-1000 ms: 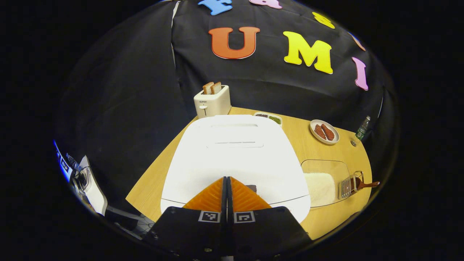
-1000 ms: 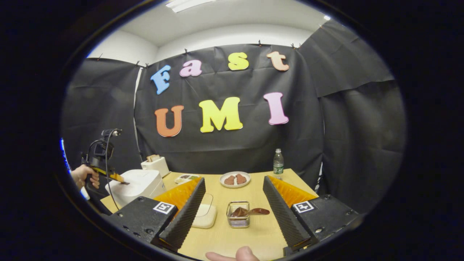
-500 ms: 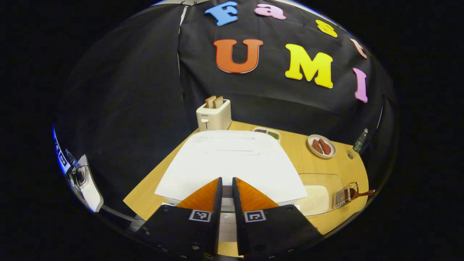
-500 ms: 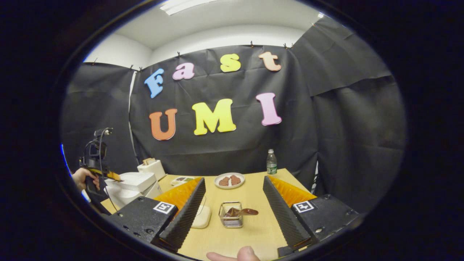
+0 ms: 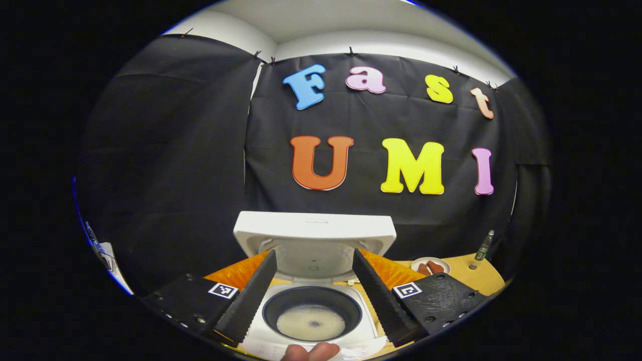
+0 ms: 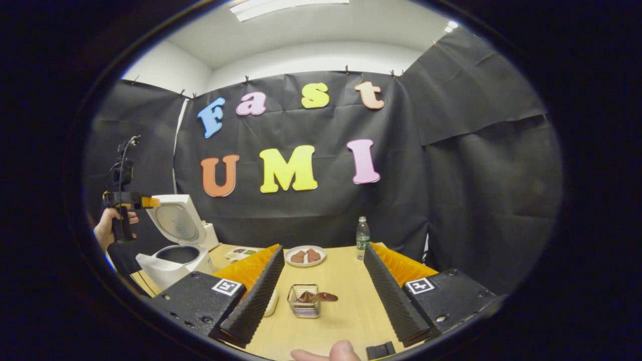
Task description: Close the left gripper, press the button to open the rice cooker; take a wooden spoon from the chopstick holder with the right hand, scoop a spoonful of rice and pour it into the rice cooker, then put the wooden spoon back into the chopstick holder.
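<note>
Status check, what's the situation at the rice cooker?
Both hand-held grippers open, left, right. Rice cooker lid up. Wooden spoon in chopstick holder. Nothing in the way.

Rice cooker (image 5: pixel 311 306): white, boxy, at the table's left end; lid (image 5: pixel 314 240) swung up and standing open; dark round inner pot (image 5: pixel 312 313) exposed, with a pale patch at its bottom.
Chopstick holder (image 6: pixel 304 301): small wire basket, upright on the wooden table, well right of the cooker.
Wooden spoon (image 6: pixel 316 297): brown, lying across the holder's top, one end sticking out to the right over the rim.
</note>
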